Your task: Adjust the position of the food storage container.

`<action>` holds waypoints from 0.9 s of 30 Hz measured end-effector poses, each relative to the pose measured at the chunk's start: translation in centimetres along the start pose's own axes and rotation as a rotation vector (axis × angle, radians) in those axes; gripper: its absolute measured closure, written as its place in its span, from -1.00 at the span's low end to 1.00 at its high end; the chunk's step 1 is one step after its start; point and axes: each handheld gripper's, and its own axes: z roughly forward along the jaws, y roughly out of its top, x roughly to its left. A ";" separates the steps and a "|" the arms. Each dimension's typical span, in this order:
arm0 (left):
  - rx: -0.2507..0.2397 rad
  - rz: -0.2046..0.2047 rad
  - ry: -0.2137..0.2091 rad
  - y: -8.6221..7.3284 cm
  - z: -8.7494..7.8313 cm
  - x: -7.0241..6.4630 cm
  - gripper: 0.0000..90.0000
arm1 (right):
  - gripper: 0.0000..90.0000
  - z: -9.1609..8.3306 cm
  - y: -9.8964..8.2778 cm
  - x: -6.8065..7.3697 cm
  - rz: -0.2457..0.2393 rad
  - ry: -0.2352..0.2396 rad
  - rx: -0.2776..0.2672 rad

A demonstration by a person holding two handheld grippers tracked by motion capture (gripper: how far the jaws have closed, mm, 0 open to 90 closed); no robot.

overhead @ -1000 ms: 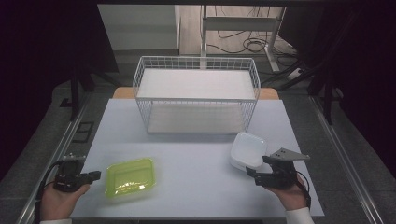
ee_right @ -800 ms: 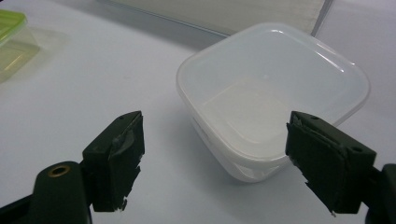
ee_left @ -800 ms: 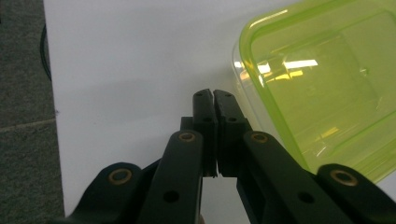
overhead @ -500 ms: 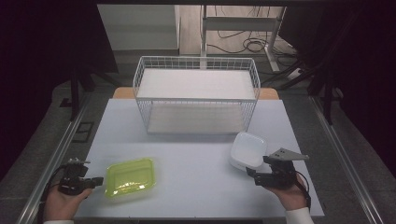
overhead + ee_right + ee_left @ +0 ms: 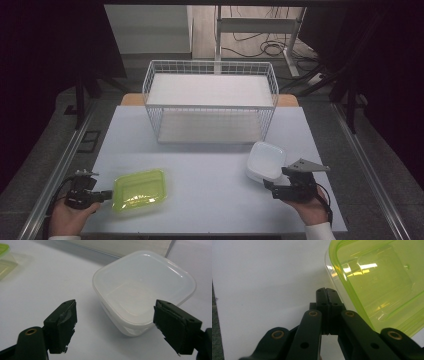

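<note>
A lime-green see-through container point(image 5: 140, 190) lies at the table's near left. My left gripper point(image 5: 106, 195) points at its left edge, jaws pressed together. In the left gripper view the shut tips point(image 5: 327, 291) sit just beside the container's rim point(image 5: 382, 282), with nothing seen between the pads. A white square container point(image 5: 266, 161) stands at the near right. My right gripper point(image 5: 276, 177) rests just in front of it, held in a hand. Seen from the right gripper view, the jaws point(image 5: 117, 315) stand wide open, and the white container point(image 5: 142, 287) lies ahead of them, untouched.
A white wire basket point(image 5: 210, 107) with two shelves stands at the back middle of the pale table point(image 5: 215, 200). Bare tabletop runs between the two containers. Dark floor, cables and stand legs surround the table.
The left hand has shifted slightly toward the near edge, and its jaws have drawn together. Both containers and the right gripper stay where they were.
</note>
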 end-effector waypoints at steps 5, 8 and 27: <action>-0.005 0.005 -0.009 0.1 0.2 -0.2 0.99 | -0.58 -0.1 0.0 0.0 0.001 -0.004 -0.002; -0.008 0.008 -0.012 0.2 0.4 -0.5 0.99 | -0.58 0.0 0.1 0.0 -0.002 -0.004 0.001; 0.015 0.070 -0.053 1.8 2.6 -3.6 1.00 | -0.58 0.2 0.1 0.2 -0.008 -0.002 0.010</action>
